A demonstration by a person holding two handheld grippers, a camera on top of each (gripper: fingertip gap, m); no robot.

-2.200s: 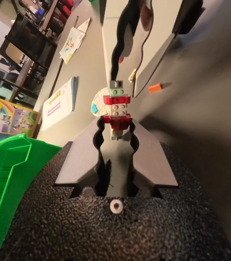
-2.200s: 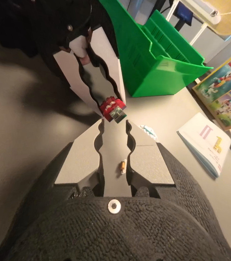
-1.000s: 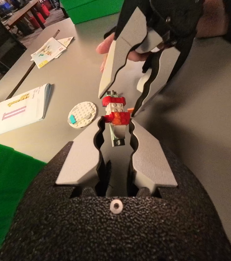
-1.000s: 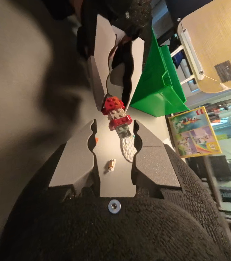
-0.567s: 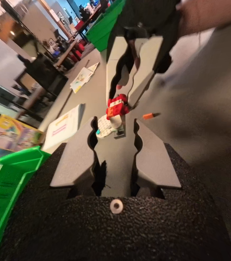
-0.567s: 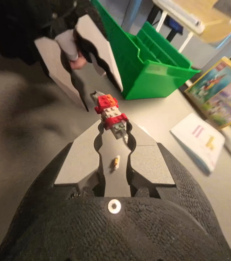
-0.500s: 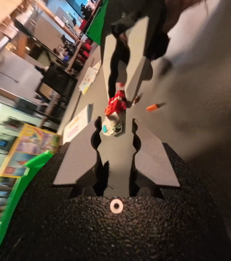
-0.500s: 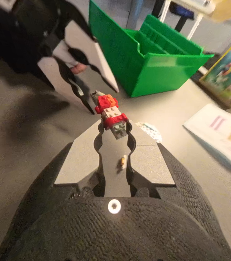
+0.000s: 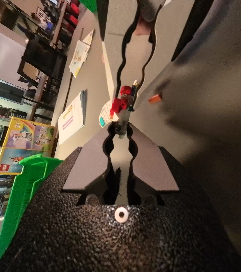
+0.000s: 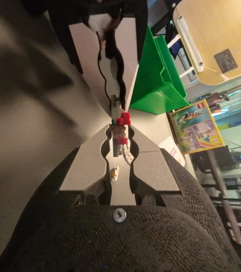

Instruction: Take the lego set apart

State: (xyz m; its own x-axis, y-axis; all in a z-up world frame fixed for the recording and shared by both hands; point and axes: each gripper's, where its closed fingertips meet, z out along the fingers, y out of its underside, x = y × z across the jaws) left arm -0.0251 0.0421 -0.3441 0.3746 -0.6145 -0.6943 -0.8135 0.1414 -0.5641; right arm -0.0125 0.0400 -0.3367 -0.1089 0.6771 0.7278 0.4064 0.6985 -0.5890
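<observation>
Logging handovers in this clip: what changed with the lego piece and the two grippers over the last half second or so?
The left gripper, open half a second ago, has closed on the grey end of the lego model, which the right gripper was already holding, so both now grip it. The round white plate, orange brick and booklet lie on the table as before.

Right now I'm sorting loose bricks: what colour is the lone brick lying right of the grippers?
Orange, clearest in the left wrist view.
</observation>
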